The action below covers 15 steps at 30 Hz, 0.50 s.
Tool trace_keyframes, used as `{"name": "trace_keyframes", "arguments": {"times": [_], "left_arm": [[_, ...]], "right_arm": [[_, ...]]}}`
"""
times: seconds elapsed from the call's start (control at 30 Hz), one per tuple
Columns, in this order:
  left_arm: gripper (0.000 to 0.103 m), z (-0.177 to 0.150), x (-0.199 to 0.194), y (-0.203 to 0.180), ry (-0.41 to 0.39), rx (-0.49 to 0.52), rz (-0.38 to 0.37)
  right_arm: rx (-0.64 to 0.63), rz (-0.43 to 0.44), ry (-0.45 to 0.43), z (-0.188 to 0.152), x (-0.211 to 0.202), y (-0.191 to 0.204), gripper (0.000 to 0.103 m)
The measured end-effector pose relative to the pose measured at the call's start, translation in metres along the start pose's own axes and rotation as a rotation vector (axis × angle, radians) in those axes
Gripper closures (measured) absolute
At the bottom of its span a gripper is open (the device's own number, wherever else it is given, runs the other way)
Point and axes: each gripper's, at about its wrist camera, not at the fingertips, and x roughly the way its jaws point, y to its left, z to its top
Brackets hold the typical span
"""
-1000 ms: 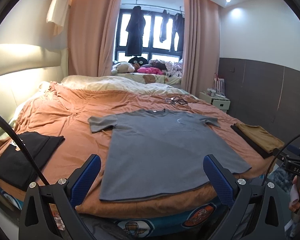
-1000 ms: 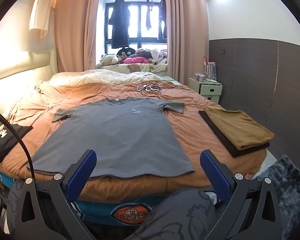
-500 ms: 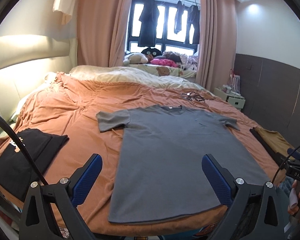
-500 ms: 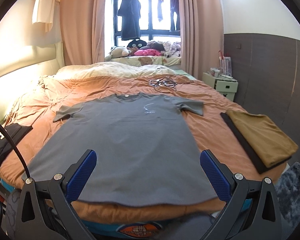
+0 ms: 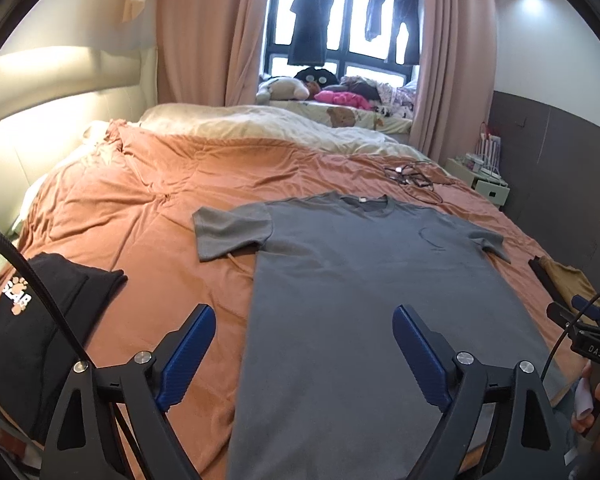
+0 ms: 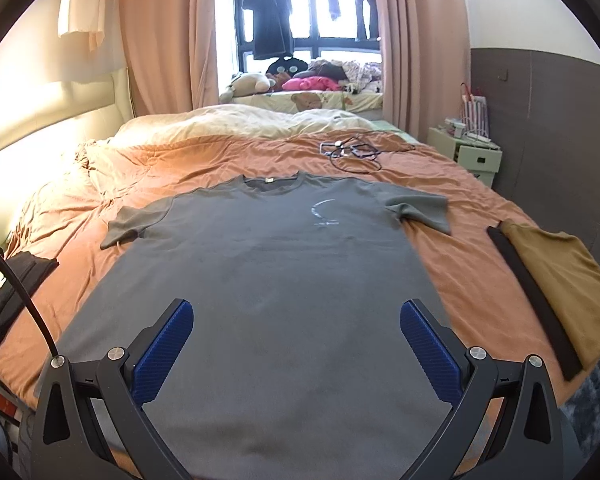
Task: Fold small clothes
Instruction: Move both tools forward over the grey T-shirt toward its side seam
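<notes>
Left gripper (image 5: 303, 350): jaws wide but have just been closing a little, nothing between the pads, only air above the grey t-shirt (image 5: 364, 300). Its left pad (image 5: 186, 354) hangs over the orange bedcover (image 5: 140, 216) just beside the shirt's left edge, its right pad (image 5: 418, 356) over the shirt body.

Right gripper (image 6: 297, 350): jaws wide, empty, both pads over the lower half of the shirt (image 6: 276, 280), not touching the cloth as far as I can tell.

The t-shirt lies flat and face up on the bedcover, collar away from the cameras, hem toward them, both short sleeves spread out (the left one a bit rumpled). Small pale print on the chest.

Further out:
- folded black garment (image 5: 32, 332) with a white and orange logo, left of the shirt, well apart from it
- folded mustard garment (image 6: 564, 280) on top of a black one, right of the shirt, near the bed's edge
- tangle of cables (image 6: 352, 152) beyond the collar
- cream duvet (image 6: 236, 122) at the far end, soft toys on the window ledge (image 6: 300, 98), dark clothes hanging in the window
- green nightstand (image 6: 466, 152) by the right wall

In the left view's lower right: the right gripper's housing and part of a hand (image 5: 598, 408).
</notes>
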Motion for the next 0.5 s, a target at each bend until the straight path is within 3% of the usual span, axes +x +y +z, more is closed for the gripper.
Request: {"name": "trace_keyframes", "arguments": {"times": [0.5], "left_arm": [[0.029,0.059,0.075,0.053,0.073,-0.101,0.050]], "right_arm": [[-0.063,0.045,0.079,0.075,0.095,0.025,0.000]]}}
